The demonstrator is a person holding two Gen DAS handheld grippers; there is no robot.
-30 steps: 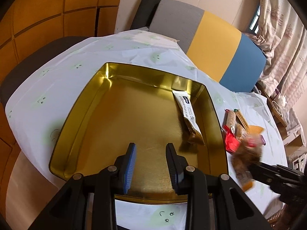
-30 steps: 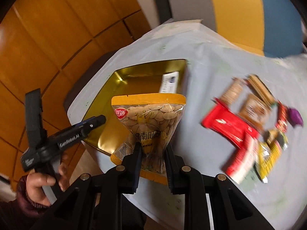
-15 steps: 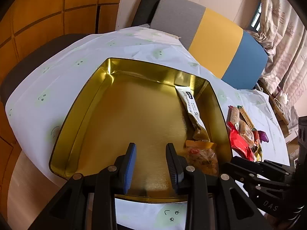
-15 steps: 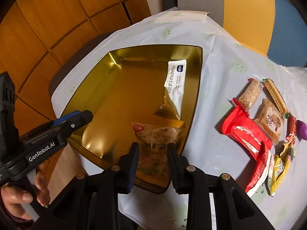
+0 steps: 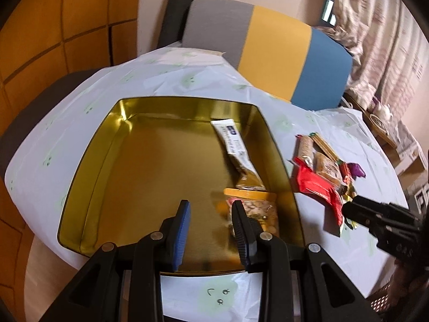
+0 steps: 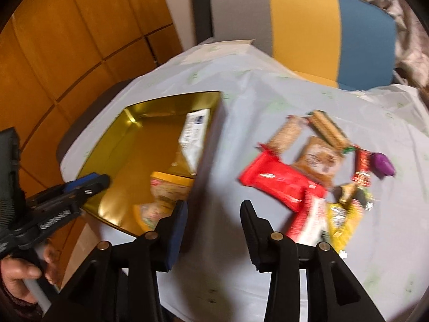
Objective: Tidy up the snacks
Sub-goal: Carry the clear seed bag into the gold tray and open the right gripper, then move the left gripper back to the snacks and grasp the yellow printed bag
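A gold tin tray [image 5: 88,177] sits on the white tablecloth. In it lie a white sachet [image 5: 232,139] and an orange bag of seeds [image 5: 257,206], both along its right wall. My left gripper [image 5: 210,209] hovers over the tray's near edge, open with nothing between its fingers. My right gripper [image 6: 213,209] is over the cloth just right of the tray [image 6: 128,145]; its jaws are opening and hold nothing. The seed bag [image 6: 166,190] lies free to its left. A pile of loose snacks with a red packet [image 6: 278,182] lies to its right.
A grey, yellow and blue chair [image 5: 273,53] stands behind the table. Wood panelling fills the left side. The table's near edge runs just below both grippers. A purple candy [image 6: 383,163] lies at the pile's far right. A hand [image 6: 24,271] holds the left gripper's handle.
The right gripper carried the seed bag over the tray, let it go there, then drew back to the right with jaws apart. The left gripper shifted slightly over the tray.
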